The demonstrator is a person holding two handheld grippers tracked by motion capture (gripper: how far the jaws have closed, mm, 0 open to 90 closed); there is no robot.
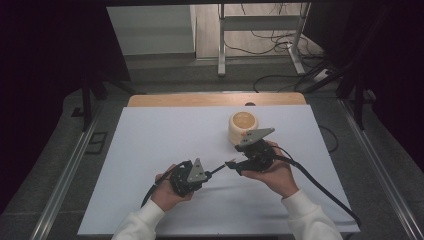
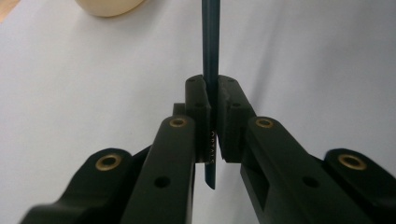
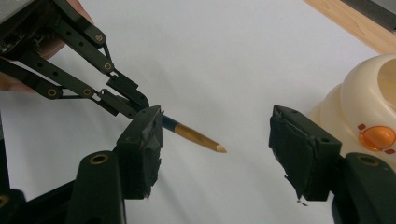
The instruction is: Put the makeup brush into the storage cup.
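I hold one pencil (image 2: 210, 56) clamped between the jaws of my left hand-held gripper (image 2: 211, 116); its tan tip projects between the spread jaws of my right hand-held gripper (image 3: 217, 140), which grip nothing. One cream sharpener (image 1: 243, 127) with one orange button stands on the white surface (image 1: 150, 145), just beside my right hand-held gripper.

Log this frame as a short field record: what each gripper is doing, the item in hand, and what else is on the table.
left gripper: shut on the pencil, pointing toward the right gripper
pencil: dark shaft, tan sharpened tip, held off the sheet
right gripper: open, pads apart, pencil tip between them, untouched
cream sharpener: round, orange button, beyond the right gripper
table cover: white sheet over a wooden table
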